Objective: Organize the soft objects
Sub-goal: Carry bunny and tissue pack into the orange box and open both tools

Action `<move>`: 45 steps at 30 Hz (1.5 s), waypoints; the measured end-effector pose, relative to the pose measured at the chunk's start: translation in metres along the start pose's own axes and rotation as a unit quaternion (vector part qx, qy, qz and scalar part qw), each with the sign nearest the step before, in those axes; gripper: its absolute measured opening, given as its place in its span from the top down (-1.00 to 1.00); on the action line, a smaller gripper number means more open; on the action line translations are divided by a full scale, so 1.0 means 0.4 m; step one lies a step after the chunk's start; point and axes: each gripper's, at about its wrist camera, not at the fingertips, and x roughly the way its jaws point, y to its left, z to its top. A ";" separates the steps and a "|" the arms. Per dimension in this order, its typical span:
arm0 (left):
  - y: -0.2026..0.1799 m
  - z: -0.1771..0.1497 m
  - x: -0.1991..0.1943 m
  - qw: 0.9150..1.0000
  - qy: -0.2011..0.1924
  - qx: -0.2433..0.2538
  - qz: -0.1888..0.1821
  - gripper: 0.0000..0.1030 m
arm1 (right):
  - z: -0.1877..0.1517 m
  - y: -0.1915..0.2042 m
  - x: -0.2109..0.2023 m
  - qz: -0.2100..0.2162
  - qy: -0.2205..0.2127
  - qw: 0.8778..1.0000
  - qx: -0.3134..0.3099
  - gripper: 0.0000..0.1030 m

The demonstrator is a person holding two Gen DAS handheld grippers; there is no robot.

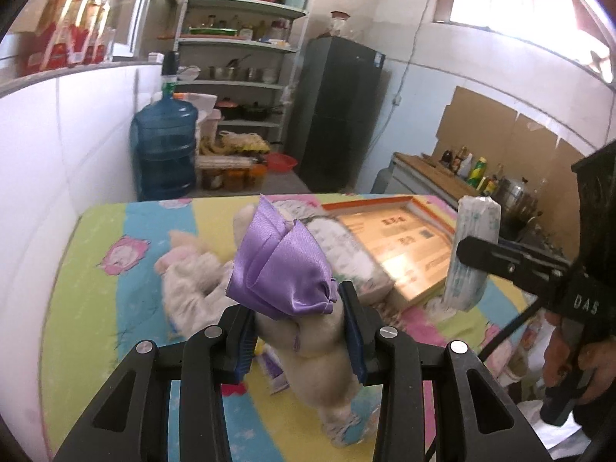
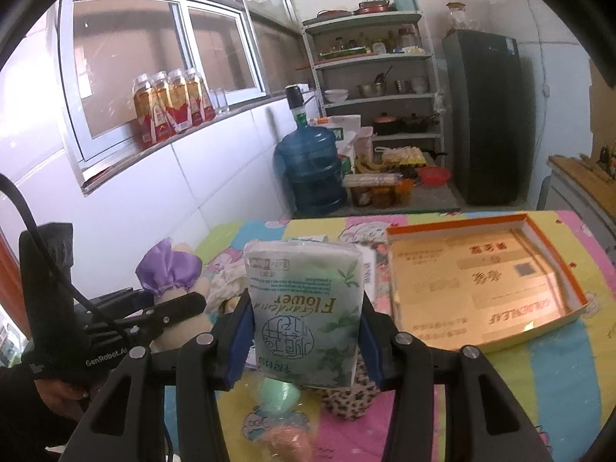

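Note:
My left gripper (image 1: 300,331) is shut on a cream plush toy (image 1: 308,335) with a purple satin bow (image 1: 281,269), held above the table; it also shows in the right wrist view (image 2: 169,269). My right gripper (image 2: 304,331) is shut on a tissue pack (image 2: 306,308) printed "Flower", held upright above the table; the pack shows in the left wrist view (image 1: 471,254). A shallow orange-rimmed cardboard box lid (image 2: 554,265) lies open on the table to the right, with nothing in it. Another plush toy (image 1: 188,281) and a second tissue pack (image 1: 346,254) lie on the table.
The table wears a striped pastel cloth (image 2: 569,377). Under my right gripper lie a leopard-print item (image 2: 350,396), a green soft ball (image 2: 277,394) and an orange one (image 2: 288,442). A white tiled wall (image 1: 57,177) runs along the left. A water jug (image 2: 312,169), shelves and fridge stand behind.

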 end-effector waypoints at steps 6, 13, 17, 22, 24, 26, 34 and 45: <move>-0.077 0.062 0.055 1.000 -0.004 0.001 -0.023 0.22 | 0.030 -0.065 -0.043 -0.023 -0.016 1.000 0.007 0.05; -0.204 0.128 0.135 0.999 -0.001 0.008 -0.049 0.22 | 0.061 -0.197 -0.093 -0.055 -0.034 0.998 0.023 0.05; -0.283 0.159 0.194 0.998 0.009 0.016 -0.058 0.22 | 0.077 -0.280 -0.106 -0.070 -0.036 0.996 0.032 0.04; -0.363 0.175 0.277 0.998 0.025 0.023 -0.060 0.22 | 0.087 -0.393 -0.104 -0.086 -0.031 0.995 0.045 0.04; -0.390 0.178 0.320 0.997 0.036 0.021 -0.061 0.22 | 0.091 -0.436 -0.096 -0.090 -0.026 0.994 0.048 0.04; -0.416 0.183 0.363 0.997 0.046 0.017 -0.060 0.22 | 0.091 -0.471 -0.086 -0.092 -0.021 0.994 0.051 0.04; -0.465 0.163 0.505 0.997 0.074 0.013 -0.035 0.22 | 0.074 -0.618 0.005 -0.091 0.018 0.994 0.063 0.04; -0.445 0.116 0.660 0.992 0.123 -0.018 -0.006 0.22 | 0.042 -0.719 0.159 -0.074 0.075 0.992 0.069 0.04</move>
